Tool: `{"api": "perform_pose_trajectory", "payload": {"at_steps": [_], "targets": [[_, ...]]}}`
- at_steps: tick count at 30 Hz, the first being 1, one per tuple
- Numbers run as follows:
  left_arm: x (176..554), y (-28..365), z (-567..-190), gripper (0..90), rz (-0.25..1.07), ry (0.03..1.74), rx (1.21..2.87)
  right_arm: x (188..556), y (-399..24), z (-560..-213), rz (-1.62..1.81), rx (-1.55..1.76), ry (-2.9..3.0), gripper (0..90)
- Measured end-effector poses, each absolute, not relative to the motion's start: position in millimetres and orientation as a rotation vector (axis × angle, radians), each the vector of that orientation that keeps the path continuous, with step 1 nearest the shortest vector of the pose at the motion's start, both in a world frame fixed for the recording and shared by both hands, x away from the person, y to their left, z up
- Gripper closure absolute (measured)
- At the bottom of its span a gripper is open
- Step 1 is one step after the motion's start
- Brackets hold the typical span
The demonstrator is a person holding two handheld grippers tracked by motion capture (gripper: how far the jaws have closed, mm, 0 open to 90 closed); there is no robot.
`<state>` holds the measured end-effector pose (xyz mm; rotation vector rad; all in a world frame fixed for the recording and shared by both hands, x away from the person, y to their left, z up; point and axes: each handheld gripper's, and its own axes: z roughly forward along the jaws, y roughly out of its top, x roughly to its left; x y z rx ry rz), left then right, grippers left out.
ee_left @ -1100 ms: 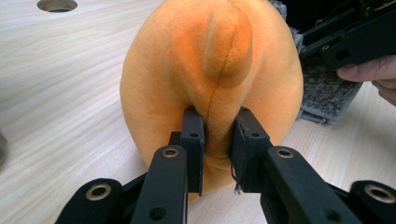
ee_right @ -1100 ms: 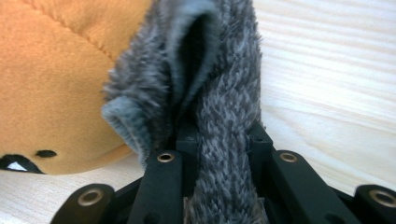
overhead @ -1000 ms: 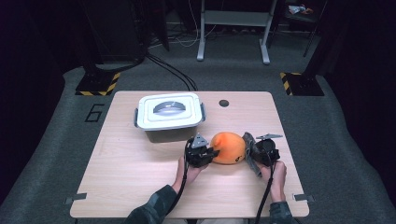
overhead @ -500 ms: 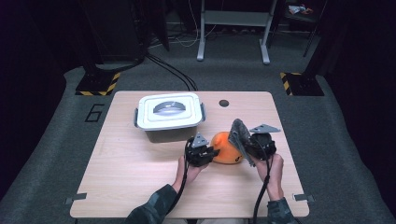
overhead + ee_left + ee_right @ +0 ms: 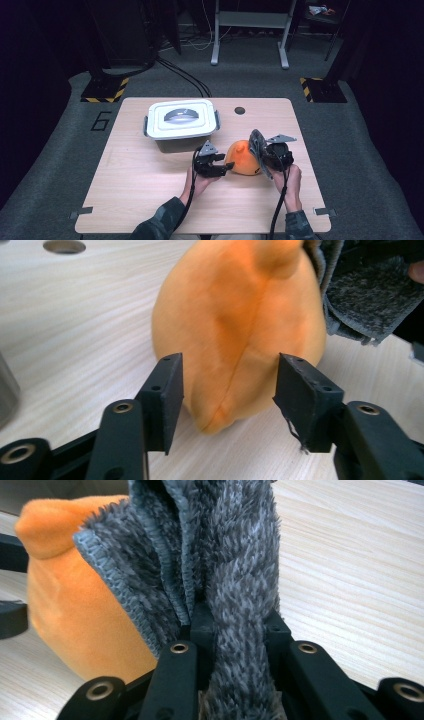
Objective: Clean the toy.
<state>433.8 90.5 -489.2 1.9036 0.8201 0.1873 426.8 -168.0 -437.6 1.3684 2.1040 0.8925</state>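
Grey cloth meeting orange plush at table centre

High view: right gripper is clamping the cloth against the plush, at its 9 o'clock. Left gripper view: left gripper, jaws just opening, is letting go of the plush at 12 o'clock.

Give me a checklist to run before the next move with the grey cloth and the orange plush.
1. Right gripper clamped on the grey cloth: ok, the jaws are shut on a bunched fold.
2. Left gripper free of the orange plush toy: ok, its jaws have just been opening and now stand apart on either side of the toy's lower end, pads not pressing.
3. Toy resting on the table: ok, it sits on the wood between the two grippers.
4. Cloth clear of the toy: not ok, it hangs against the toy's side.
5. Lidded white container out of the way: ok, it stands behind the left gripper, lid on.
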Motion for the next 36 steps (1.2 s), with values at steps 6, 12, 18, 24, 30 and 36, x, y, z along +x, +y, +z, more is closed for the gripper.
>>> {"api": "perform_pose_trajectory", "payload": {"at_steps": [6,12,18,24,30,36], "targets": [[439,94,-501,39.7,0.123,0.854,1.936,427,-173,-441,0.888,1.392,2.092,74.8],[439,87,-507,52.1,0.087,0.844,1.927,428,-178,-445,0.888,1.4,2.087,74.9],[437,79,-506,72.0,0.116,0.813,1.943,428,-183,-448,0.888,1.428,2.073,75.0],[435,75,-500,81.1,0.181,0.765,1.953,427,-188,-449,0.878,1.449,2.046,75.1],[435,70,-488,83.7,0.247,0.728,1.99,422,-195,-443,0.905,1.461,2.0,76.2],[436,70,-472,84.4,0.297,0.698,2.004,415,-198,-432,0.942,1.435,1.982,76.2]]}}
